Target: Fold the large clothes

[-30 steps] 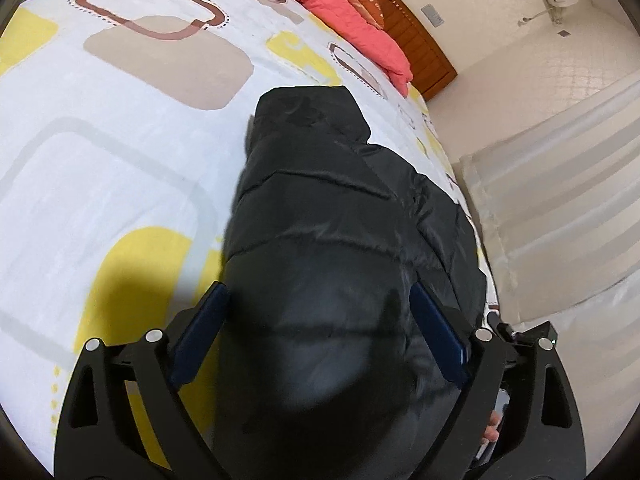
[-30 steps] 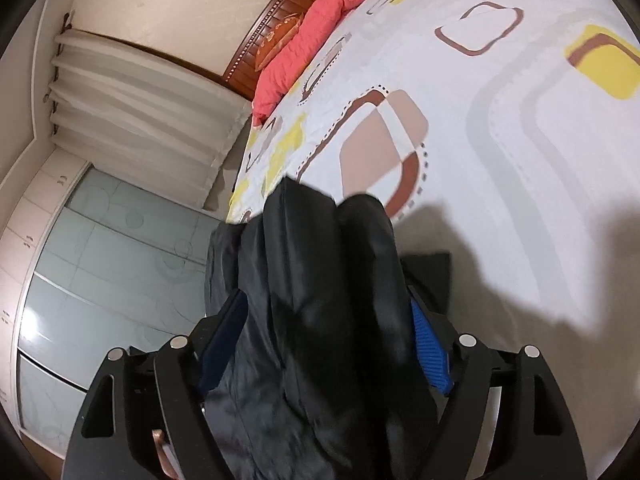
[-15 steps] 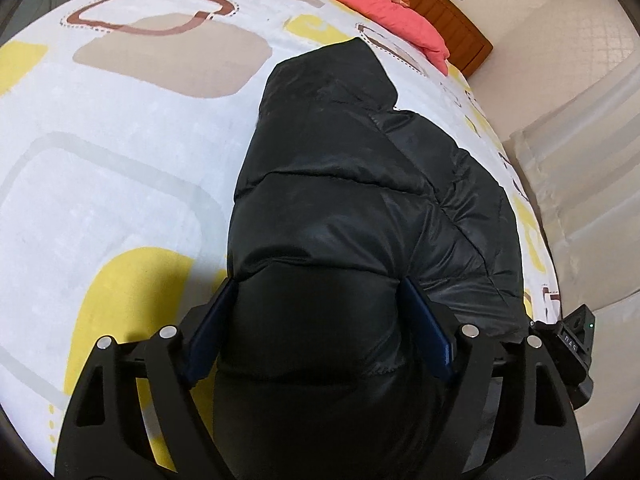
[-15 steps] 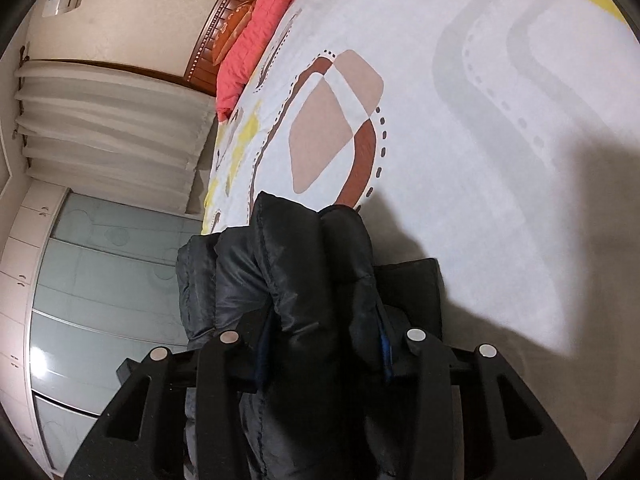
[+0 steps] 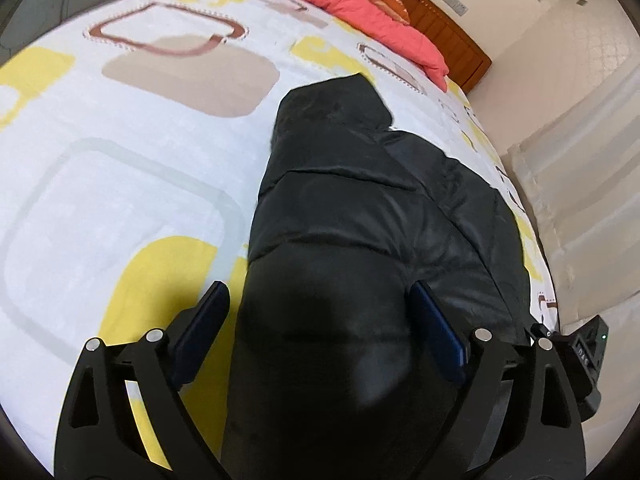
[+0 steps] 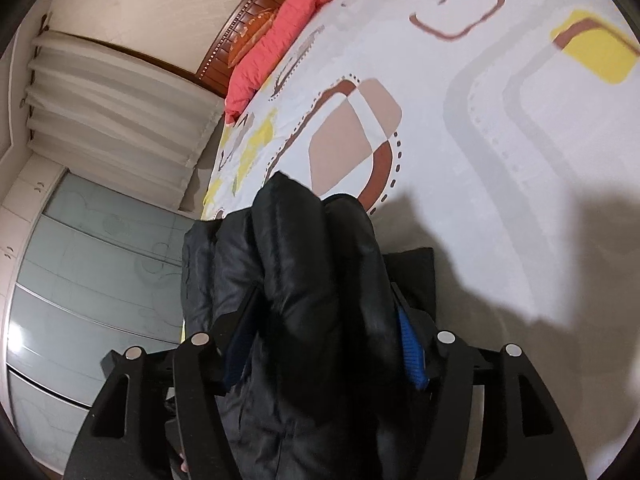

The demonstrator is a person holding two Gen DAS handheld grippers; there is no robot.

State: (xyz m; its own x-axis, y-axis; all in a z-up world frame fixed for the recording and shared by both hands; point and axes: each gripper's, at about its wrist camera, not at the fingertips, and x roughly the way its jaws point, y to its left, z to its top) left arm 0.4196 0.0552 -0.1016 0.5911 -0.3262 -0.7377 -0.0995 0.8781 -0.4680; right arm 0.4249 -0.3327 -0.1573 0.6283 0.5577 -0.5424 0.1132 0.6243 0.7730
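**Ana:** Left wrist view first. Where is the jacket (image 5: 360, 200)?

**Ben:** It lies lengthwise on the bedsheet (image 5: 120, 160), running from the camera toward the far end of the bed. It is black and quilted, and its rounded far end points at the red pillow (image 5: 368, 28) by the wooden headboard (image 5: 440, 28). Its near end fills the space between the fingers of the left gripper (image 5: 320, 288).

**Ana:** Is that gripper clamped on it?

**Ben:** No. Its jaws stand wide and are opening. A sliver of yellow sheet shows between the left pad and the edge of the fabric. The right pad lies against the padding, so the jacket sits between the jaws without being squeezed.

**Ana:** And from the right wrist?

**Ben:** A thick bunch of the jacket (image 6: 304, 260), gathered into several puffy ridges, stands up between the fingers of the right gripper (image 6: 324, 292). The fabric bulges over both blue pads and touches each of them, so this gripper has the bundle in its hold, though its jaws are opening.

**Ana:** What lies around it?

**Ben:** The patterned bedsheet (image 6: 480, 140) spreads to the right, with a dark shadow on it just beside the bundle. The pillow (image 6: 280, 40) and headboard (image 6: 256, 8) sit far off at the top. A pale curtain (image 6: 112, 92) hangs at the left, above frosted wardrobe doors (image 6: 80, 280).
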